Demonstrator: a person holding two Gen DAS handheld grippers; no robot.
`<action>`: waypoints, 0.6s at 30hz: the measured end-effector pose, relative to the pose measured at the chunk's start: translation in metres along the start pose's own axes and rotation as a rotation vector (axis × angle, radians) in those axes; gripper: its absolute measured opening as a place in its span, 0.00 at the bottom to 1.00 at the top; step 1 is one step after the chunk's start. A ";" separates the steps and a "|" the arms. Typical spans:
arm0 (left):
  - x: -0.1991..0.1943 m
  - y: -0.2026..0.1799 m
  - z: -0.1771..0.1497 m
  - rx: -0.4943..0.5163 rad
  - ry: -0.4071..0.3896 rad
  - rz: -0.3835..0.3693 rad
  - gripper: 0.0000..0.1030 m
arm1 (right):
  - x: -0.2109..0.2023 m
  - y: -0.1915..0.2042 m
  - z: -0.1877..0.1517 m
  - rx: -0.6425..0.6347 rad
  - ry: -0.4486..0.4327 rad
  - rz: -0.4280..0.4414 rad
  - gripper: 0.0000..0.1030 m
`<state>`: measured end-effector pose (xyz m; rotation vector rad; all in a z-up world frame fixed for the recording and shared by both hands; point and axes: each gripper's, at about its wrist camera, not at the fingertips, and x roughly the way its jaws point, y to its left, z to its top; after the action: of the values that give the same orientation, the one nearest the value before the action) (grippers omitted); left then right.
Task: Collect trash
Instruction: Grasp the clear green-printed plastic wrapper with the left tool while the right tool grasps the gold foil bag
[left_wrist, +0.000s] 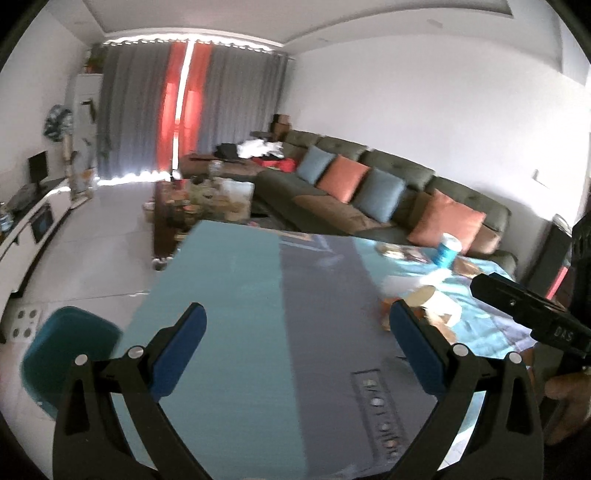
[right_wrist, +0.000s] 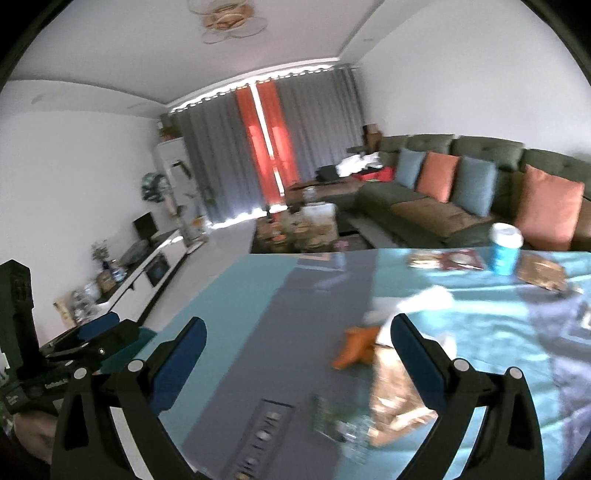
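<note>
Trash lies on a table with a blue and grey cloth (left_wrist: 229, 295). In the right wrist view an orange scrap (right_wrist: 354, 349), a crinkled gold wrapper (right_wrist: 391, 398), white paper (right_wrist: 417, 302), a dark packet (right_wrist: 332, 421), a blue cup (right_wrist: 504, 251) and flat snack packets (right_wrist: 447, 258) show, all blurred. My right gripper (right_wrist: 297, 354) is open and empty above the table, left of the wrapper. My left gripper (left_wrist: 295, 332) is open and empty over bare cloth. A paper cup on its side (left_wrist: 437, 301) lies past its right finger. The blue cup (left_wrist: 448, 251) stands farther back.
A teal bin (left_wrist: 70, 354) stands on the floor left of the table. The right gripper's body (left_wrist: 532, 314) reaches in at the right of the left view. A green sofa with cushions (left_wrist: 369, 192), a cluttered coffee table (left_wrist: 207, 199) and a TV cabinet (left_wrist: 33, 225) lie beyond.
</note>
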<state>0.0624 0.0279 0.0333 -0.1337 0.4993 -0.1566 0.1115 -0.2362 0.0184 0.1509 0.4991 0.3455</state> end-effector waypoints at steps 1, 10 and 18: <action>0.003 -0.008 -0.002 0.009 0.003 -0.011 0.95 | -0.004 -0.007 -0.002 0.008 -0.002 -0.018 0.93; 0.060 -0.088 -0.032 0.137 0.105 -0.143 0.95 | -0.034 -0.077 -0.022 0.117 -0.006 -0.163 0.94; 0.116 -0.144 -0.066 0.227 0.222 -0.238 0.95 | -0.034 -0.097 -0.029 0.157 0.009 -0.175 0.93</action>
<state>0.1143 -0.1396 -0.0542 0.0475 0.6818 -0.4629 0.0971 -0.3369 -0.0134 0.2560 0.5442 0.1357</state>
